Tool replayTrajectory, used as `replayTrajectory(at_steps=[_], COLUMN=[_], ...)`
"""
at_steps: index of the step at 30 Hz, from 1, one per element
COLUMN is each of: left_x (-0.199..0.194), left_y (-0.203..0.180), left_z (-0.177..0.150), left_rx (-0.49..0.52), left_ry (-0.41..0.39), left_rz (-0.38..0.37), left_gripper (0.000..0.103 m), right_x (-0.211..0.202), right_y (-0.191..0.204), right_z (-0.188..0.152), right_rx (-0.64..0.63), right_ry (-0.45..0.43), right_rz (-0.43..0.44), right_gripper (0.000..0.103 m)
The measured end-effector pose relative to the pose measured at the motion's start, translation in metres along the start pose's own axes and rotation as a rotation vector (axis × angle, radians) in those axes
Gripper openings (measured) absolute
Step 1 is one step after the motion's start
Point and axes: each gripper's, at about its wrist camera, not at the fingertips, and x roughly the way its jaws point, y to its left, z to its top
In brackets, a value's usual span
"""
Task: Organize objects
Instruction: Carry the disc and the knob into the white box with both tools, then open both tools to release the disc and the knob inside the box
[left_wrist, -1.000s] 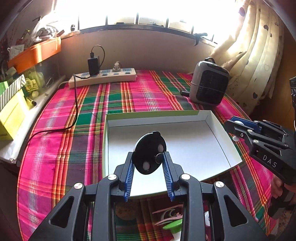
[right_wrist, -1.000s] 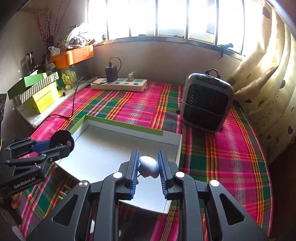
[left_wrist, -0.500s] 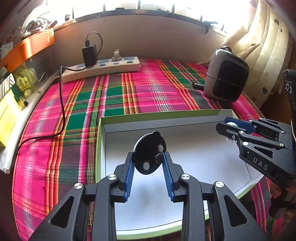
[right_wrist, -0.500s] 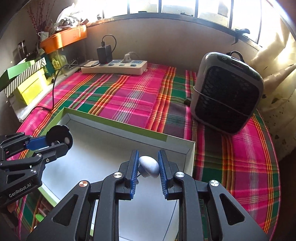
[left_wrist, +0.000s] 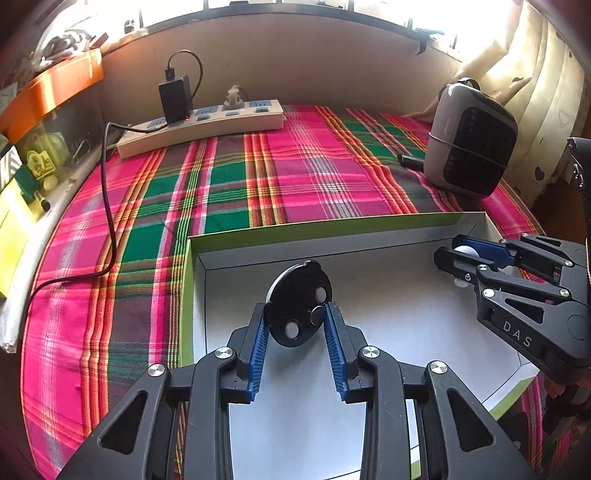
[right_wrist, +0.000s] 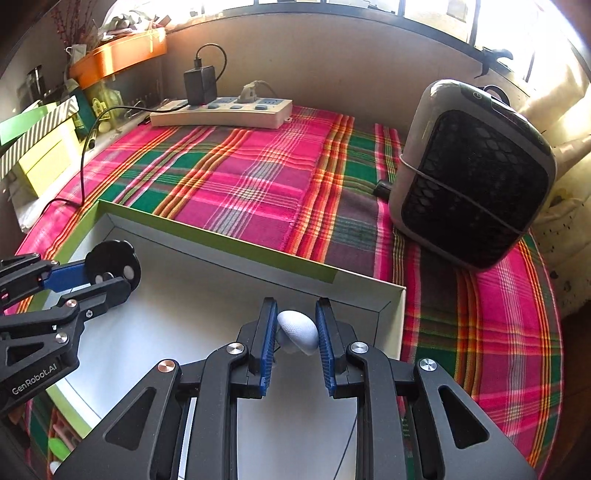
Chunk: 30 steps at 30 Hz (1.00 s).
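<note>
tongs clamped: black disc (left_wrist: 298, 303) is gripped by left tongs (left_wrist: 297, 329), white egg-shaped piece (right_wrist: 297, 332) by right tongs (right_wrist: 296, 333); white box (left_wrist: 388, 291) lies directly below both.

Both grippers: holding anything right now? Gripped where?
Left gripper: black disc, pinched across its lower rim. Right gripper: small white rounded piece, clamped at its sides.

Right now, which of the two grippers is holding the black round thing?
The left gripper: it clamps the black disc with pale dots, while the right gripper holds a small white oval piece.
</note>
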Motion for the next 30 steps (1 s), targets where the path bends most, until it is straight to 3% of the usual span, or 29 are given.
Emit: replayTrajectory(at_steps=[24,30], left_x=[0.0031,0.0009], left_y=[0.0003,0.0003], left_z=[-0.0003,-0.0005], left_rx=[0.010,0.007], left_ry=[0.015,0.011], left_rz=[0.012,0.003], left_gripper=[0.029,0.037], right_x=[0.0062,0.0059], right_y=[-0.0006,-0.0015], right_z=[0.0030,0.0028], right_rx=[0.000,0.013], right_ry=[0.030,0.034], right_rz=[-0.027,-0.028], right_gripper=[0.023,0.034])
